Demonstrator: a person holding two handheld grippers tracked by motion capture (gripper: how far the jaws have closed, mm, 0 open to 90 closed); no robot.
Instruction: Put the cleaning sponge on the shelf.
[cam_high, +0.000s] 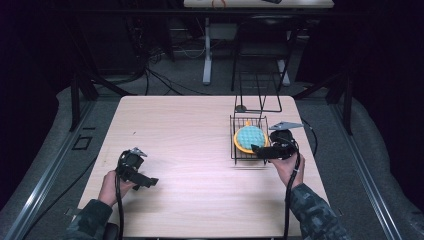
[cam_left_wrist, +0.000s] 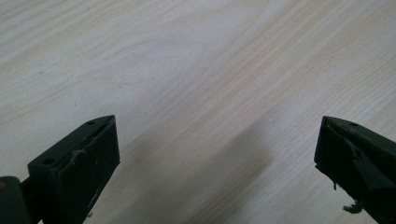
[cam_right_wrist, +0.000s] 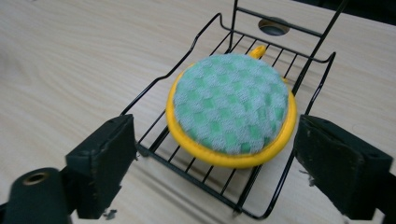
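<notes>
Round green-checked pad (cam_right_wrist: 232, 105) with yellow rim lying flat in black wire rack (cam_right_wrist: 196, 172), yellow loop pointing to rack's far end. Right gripper (cam_right_wrist: 212, 163) wide, straddling pad's near edge. Left gripper (cam_left_wrist: 215, 158) wide over bare table (cam_left_wrist: 187, 56).

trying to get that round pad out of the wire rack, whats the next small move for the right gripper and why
Probably ease the right gripper forward a little, then close. Its jaws stand open to either side of the yellow-rimmed green pad, which lies flat in the wire rack just ahead, not yet between them.
</notes>
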